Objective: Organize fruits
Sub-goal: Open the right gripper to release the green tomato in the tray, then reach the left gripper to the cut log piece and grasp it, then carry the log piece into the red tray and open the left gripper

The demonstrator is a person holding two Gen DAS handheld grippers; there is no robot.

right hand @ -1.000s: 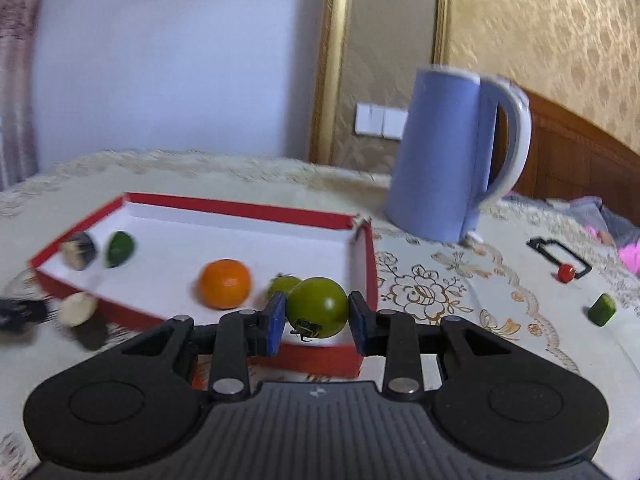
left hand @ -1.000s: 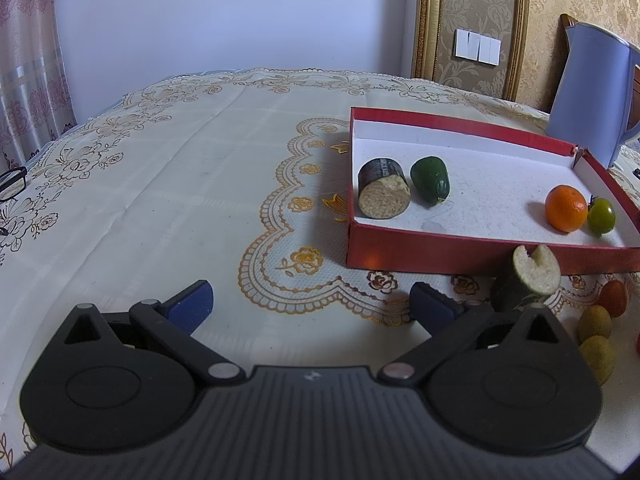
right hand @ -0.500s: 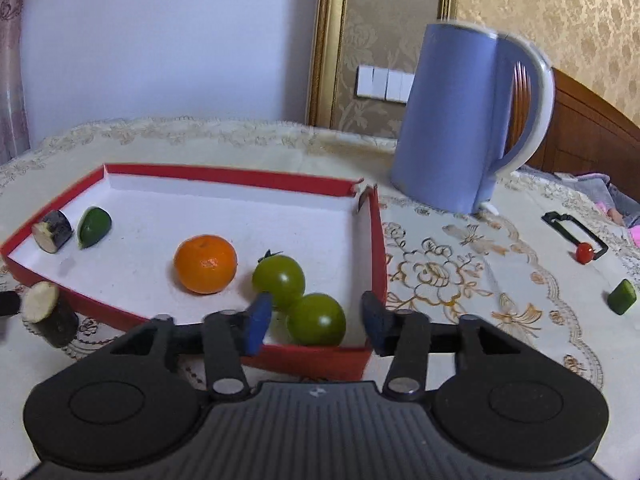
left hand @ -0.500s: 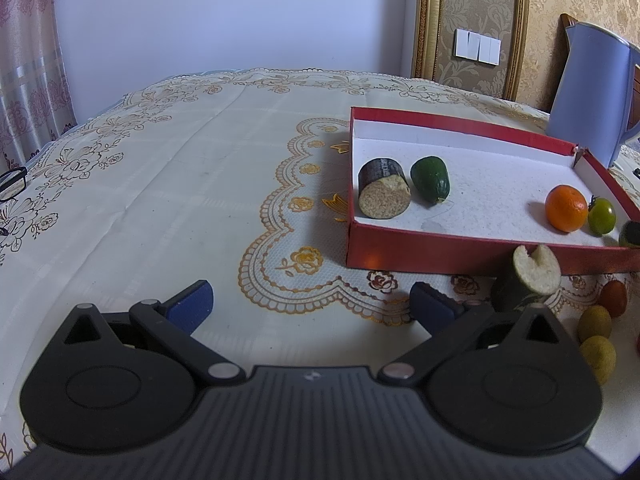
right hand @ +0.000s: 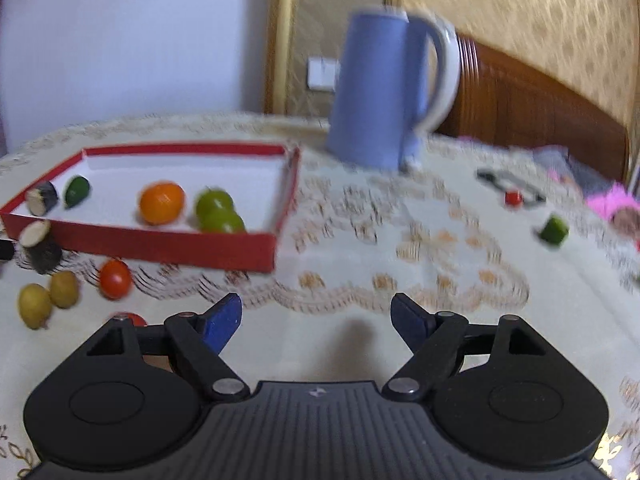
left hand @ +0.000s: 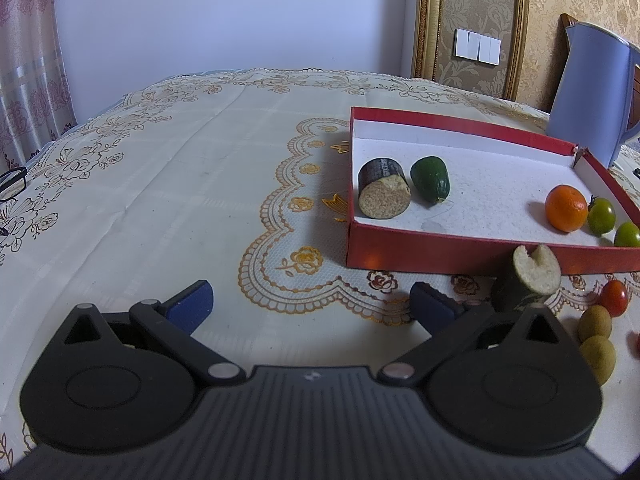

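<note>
Green tomato [right hand: 222, 222] sits in the red box [right hand: 160, 242], ahead-left of the right tool [right hand: 316, 318], whose jaws have just been opening, nothing between them; left tool [left hand: 312, 300] gapes empty.

A desk [left hand: 168, 184] under a cream flowered cloth carried a red tray [left hand: 460, 246], a blue kettle [right hand: 376, 96] behind it, and glasses [left hand: 12, 182] at the far left edge. Just before the tray lay a cut vegetable stub [left hand: 528, 276], a red tomato [right hand: 115, 279] and two yellowish fruits [right hand: 48, 298].
</note>
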